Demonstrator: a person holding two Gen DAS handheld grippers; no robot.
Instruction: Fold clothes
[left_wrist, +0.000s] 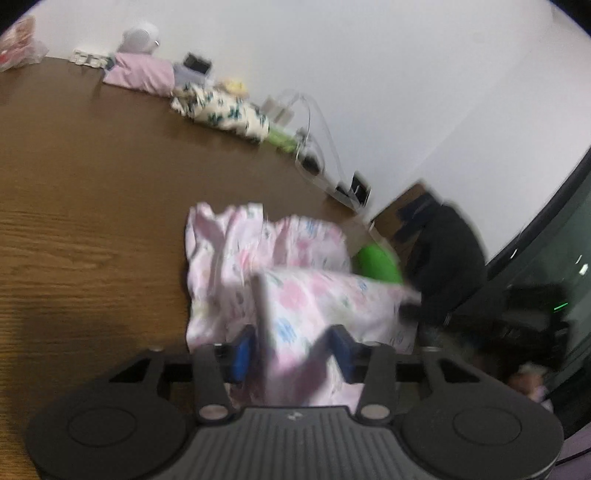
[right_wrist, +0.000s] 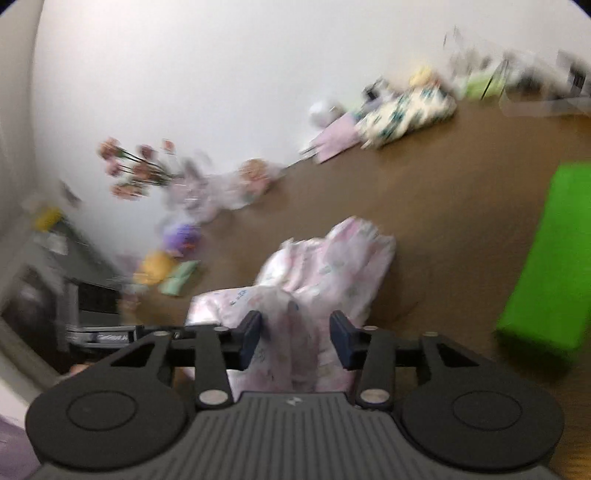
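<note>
Between the fingers of the left gripper (left_wrist: 291, 350), in the left wrist view, a fold of the pink floral garment (left_wrist: 266, 273) rises straight up from the blue pads; the fingers stand partly spread with cloth filling the gap, but blur hides whether the pads (left_wrist: 242, 350) actually press on it, so I cannot tell if it is pinched or merely lying there. Ahead of the fingertips the rest of the garment lies crumpled on the brown table (left_wrist: 92, 206), its bulk running forward and a little left, with a bright green object (left_wrist: 376, 262) just beyond its right edge. Only this view shows a dark shape (left_wrist: 447, 254) to the right of the fingers, too blurred to name. Beyond the fingers, further along the wall, sit a folded pink piece (left_wrist: 144, 74) and a leaf-print cloth (left_wrist: 225, 110). Through the right wrist view, the right gripper (right_wrist: 295, 339) also has its fingers partly spread, a twisted strand of the same garment running up between them without clearly touching either pad; the cloth's long axis here leads forward and to the right. Only this view shows the green object (right_wrist: 546, 258) as a broad flat slab well right of the fingers, and a blurred bunch of flowers (right_wrist: 133, 170) far left. Both hands seem equally near the cloth, so the next fold probably depends on a firmer grip first.
</note>
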